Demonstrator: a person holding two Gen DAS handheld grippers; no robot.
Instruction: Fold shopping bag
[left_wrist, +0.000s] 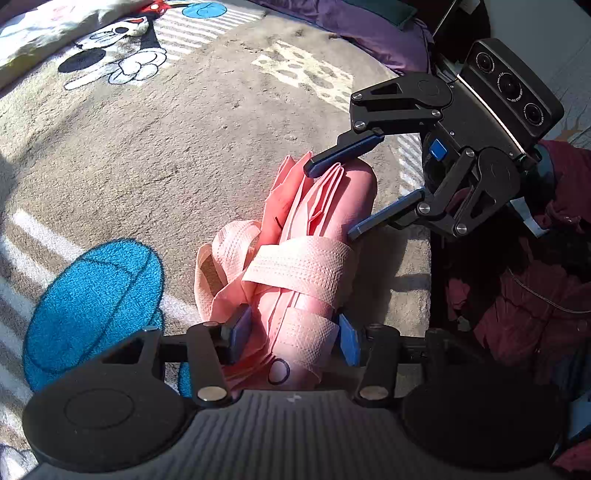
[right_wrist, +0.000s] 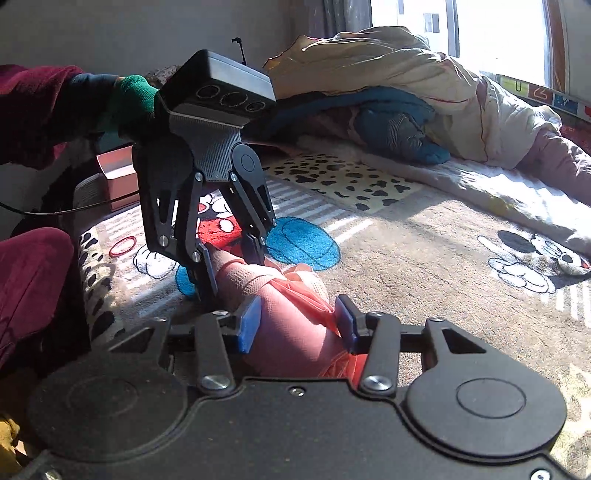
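The pink shopping bag (left_wrist: 314, 229) lies rolled into a long bundle on the blanket, with its handle straps (left_wrist: 299, 267) wrapped across the middle. My left gripper (left_wrist: 293, 338) is shut on the near end, a blue pad pressing each side. My right gripper (left_wrist: 330, 201) comes in from the right and clamps the far end of the roll. In the right wrist view the bag (right_wrist: 291, 332) sits squeezed between my right gripper's (right_wrist: 297, 325) pads, and my left gripper (right_wrist: 232, 266) grips the other end from above.
A grey cartoon-print blanket (left_wrist: 147, 155) covers the bed, whose edge (left_wrist: 428, 266) runs close on the right. A small dark loop (left_wrist: 279, 371) lies under the bag. A red rubber band (right_wrist: 122, 246), a pink box (right_wrist: 118, 177) and heaped bedding (right_wrist: 388, 96) lie beyond. A dark red sleeve (right_wrist: 37, 110) holds the left gripper.
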